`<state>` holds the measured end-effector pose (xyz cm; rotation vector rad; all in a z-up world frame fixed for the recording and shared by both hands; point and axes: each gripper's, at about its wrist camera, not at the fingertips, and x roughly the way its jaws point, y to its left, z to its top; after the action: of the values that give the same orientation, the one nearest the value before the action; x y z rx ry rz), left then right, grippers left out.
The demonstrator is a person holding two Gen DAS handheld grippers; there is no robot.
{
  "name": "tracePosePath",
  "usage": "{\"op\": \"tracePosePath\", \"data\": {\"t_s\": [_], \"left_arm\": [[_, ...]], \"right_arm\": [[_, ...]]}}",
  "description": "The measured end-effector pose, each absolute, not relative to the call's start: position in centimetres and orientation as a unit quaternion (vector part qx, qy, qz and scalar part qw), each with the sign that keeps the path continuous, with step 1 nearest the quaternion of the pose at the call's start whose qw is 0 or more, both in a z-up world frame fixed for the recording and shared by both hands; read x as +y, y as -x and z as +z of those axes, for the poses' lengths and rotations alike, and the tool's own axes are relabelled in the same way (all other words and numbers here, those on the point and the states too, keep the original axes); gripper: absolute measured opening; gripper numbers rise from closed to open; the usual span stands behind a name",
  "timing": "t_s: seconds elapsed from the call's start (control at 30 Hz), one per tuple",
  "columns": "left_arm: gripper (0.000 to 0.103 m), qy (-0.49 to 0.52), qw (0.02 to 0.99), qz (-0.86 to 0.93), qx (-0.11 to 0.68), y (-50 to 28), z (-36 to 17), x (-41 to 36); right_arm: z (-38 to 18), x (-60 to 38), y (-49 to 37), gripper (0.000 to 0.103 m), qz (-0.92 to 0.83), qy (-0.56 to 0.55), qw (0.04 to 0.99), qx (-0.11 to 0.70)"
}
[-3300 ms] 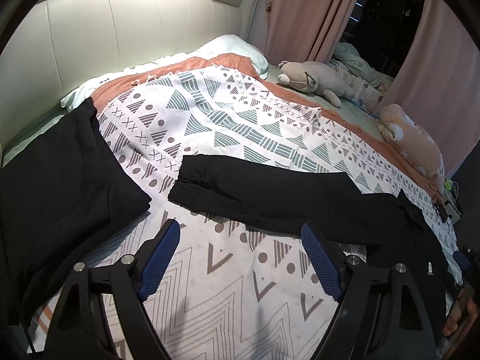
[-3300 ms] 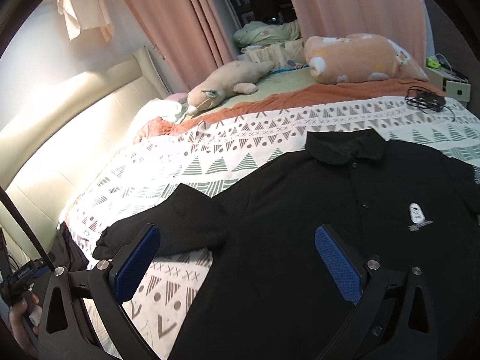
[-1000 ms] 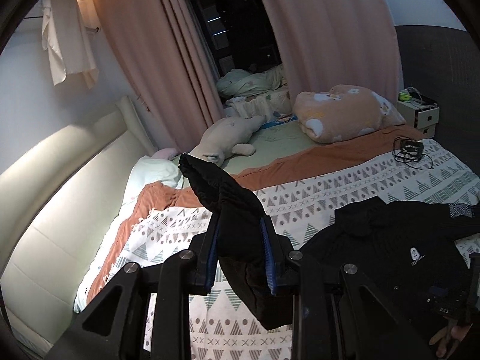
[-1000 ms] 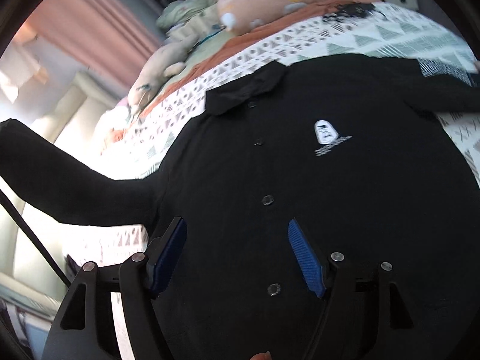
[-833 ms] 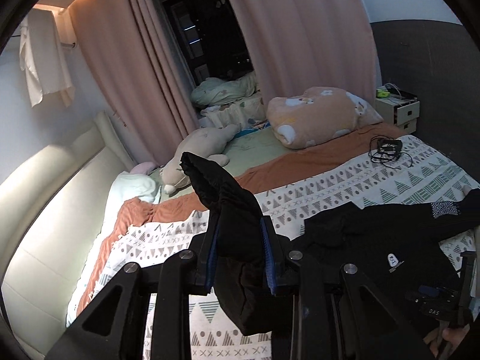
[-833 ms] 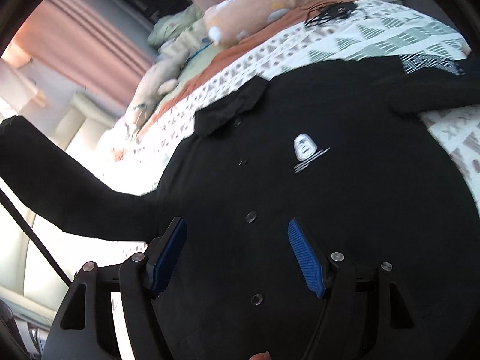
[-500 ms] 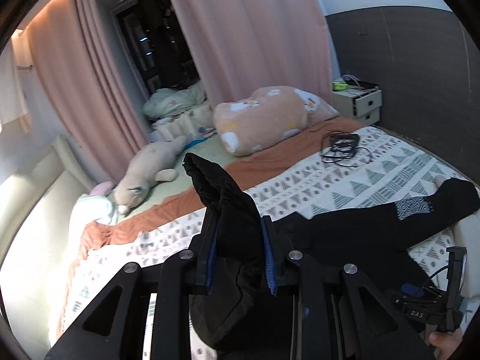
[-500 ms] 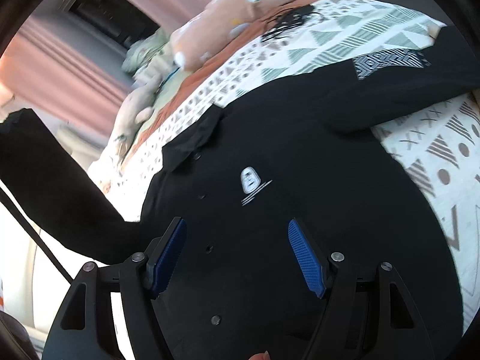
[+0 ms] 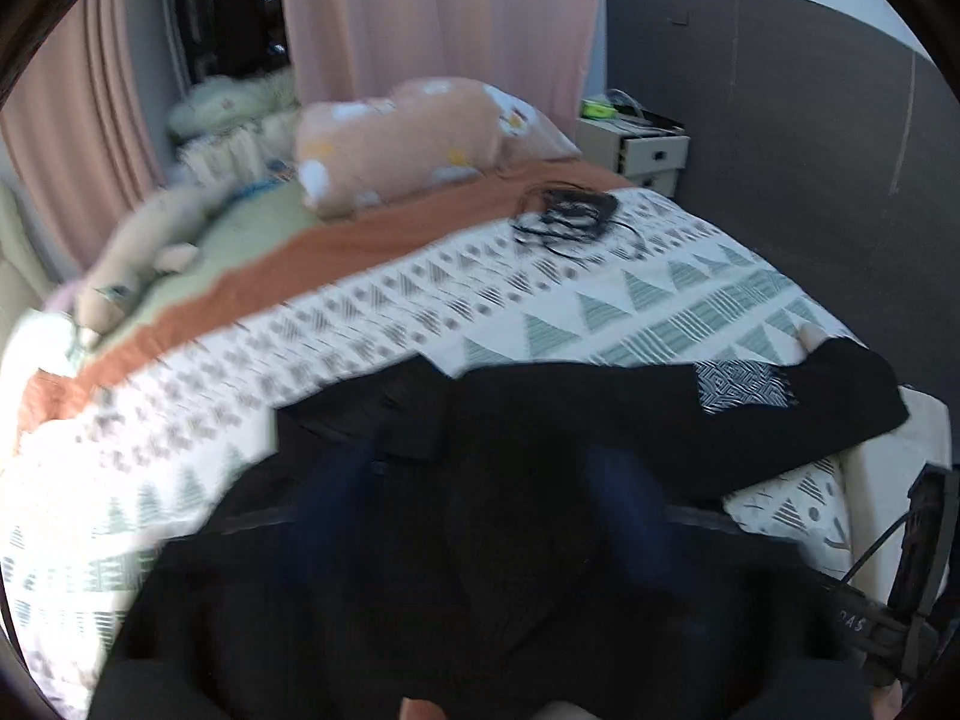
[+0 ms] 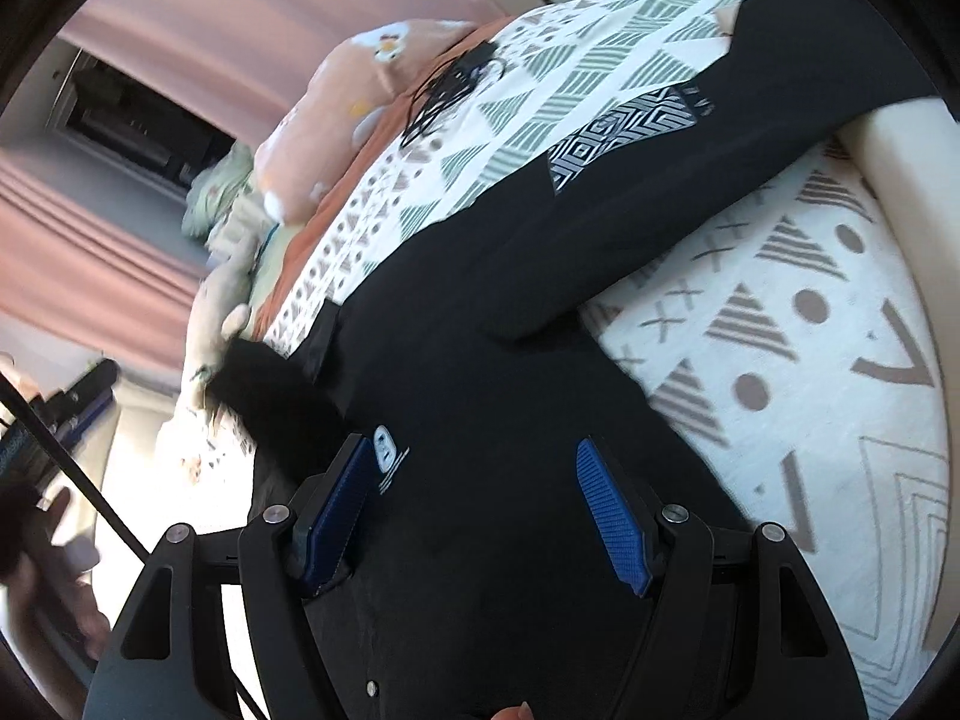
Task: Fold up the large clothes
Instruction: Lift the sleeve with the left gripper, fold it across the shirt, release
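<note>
A black long-sleeved polo shirt lies face up on the patterned blanket. Its right-hand sleeve with a patterned patch stretches toward the bed's edge. In the blurred left wrist view my left gripper hovers low over the chest and its jaws are opening. The blue pads stand far apart, and the other sleeve is dropped between them across the shirt. My right gripper is open over the chest beside the white logo, holding nothing.
A peach plush pillow, a beige plush toy and a bundle of black cable lie on the far side of the bed. A nightstand and pink curtains stand behind. The mattress edge is at the right.
My left gripper carried the raised sleeve down and across onto the shirt's chest, and its jaws went from shut on the sleeve to wide apart. My right gripper slid and rolled over the shirt.
</note>
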<state>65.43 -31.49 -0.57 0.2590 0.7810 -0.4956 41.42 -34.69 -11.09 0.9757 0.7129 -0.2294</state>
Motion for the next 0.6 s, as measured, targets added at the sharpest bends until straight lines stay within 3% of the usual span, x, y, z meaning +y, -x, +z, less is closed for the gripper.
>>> {"op": "tracePosePath", "data": {"t_s": [0.6], "left_arm": [[0.103,0.002,0.915,-0.179,0.36,-57.9,-5.2,-23.0]], "right_arm": [[-11.2,-38.4,-40.1,0.069,-0.13,-0.453,0.826,0.308]]}}
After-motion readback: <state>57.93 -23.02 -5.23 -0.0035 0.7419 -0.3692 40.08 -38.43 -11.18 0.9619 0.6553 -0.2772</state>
